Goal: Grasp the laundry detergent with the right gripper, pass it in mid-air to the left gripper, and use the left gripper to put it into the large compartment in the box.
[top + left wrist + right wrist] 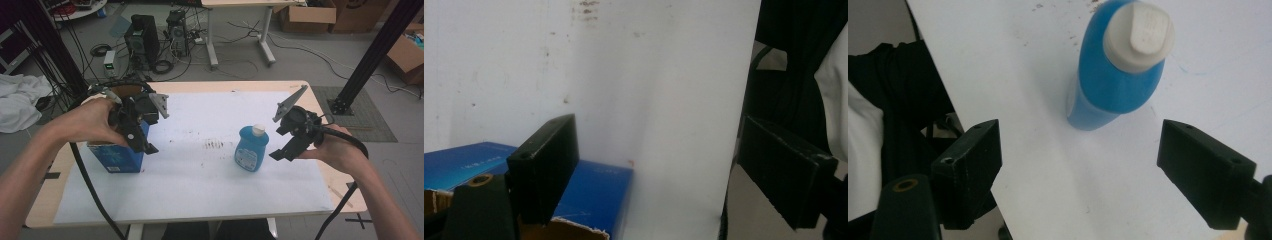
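Observation:
A blue bottle (251, 148) with a white flip cap stands upright on the white mat, right of centre. My right gripper (283, 154) hangs just to its right, tilted down toward it, jaws wide open and empty. In the right gripper view the bottle (1113, 75) stands ahead of the right gripper (1082, 137), beyond the jaw tips and not between them. A blue cardboard box (117, 159) with a torn open top sits at the mat's left. My left gripper (142, 145) is over its right edge, open. In the left gripper view one jaw lies over the box (594, 190) while the left gripper (659, 137) holds nothing.
The white mat (200, 190) covers most of a wooden table (345, 197); brown smudges mark the mat's middle. On the floor beyond lie computer towers (142, 40), cables and cardboard boxes (407, 55). A black frame post (372, 55) rises at the right.

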`<state>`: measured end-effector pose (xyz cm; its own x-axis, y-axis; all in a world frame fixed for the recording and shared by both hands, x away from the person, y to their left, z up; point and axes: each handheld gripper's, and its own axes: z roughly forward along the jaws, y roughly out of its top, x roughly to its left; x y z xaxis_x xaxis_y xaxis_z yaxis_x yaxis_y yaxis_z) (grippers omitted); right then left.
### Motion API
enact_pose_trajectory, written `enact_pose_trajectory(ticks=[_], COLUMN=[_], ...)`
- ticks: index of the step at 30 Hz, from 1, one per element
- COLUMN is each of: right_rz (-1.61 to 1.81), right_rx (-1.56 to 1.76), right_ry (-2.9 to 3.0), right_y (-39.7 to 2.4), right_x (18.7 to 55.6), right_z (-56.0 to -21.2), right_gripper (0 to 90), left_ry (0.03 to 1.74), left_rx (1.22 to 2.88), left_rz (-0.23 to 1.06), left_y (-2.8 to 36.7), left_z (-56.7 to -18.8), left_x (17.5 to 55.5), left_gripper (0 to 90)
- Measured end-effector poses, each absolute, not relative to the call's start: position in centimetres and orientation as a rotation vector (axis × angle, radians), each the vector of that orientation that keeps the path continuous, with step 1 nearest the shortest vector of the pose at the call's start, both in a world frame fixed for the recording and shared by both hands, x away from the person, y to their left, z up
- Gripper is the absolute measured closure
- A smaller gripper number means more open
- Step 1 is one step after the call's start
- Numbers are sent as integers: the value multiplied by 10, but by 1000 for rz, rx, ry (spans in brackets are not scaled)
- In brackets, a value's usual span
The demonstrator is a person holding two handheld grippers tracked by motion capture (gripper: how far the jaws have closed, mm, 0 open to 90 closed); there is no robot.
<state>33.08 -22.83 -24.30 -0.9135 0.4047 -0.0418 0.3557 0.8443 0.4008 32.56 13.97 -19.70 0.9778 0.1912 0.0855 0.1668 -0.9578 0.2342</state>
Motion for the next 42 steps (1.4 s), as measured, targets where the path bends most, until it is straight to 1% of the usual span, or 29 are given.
enact_pose_trajectory(ticks=[10, 24, 42], right_rz=[654, 818, 909], right_rx=[700, 857, 949], right_ry=[2821, 2720, 2607], right_y=[-233, -246, -235], right_x=[331, 336, 339], right_z=[-256, -294, -327], right_gripper=[177, 172, 170], left_ry=[267, 268, 275], left_rx=[2894, 2898, 2892], left_rz=[156, 140, 132], left_y=[138, 135, 141], left_z=[-199, -206, -209], left_x=[325, 328, 328], left_gripper=[179, 179, 182])
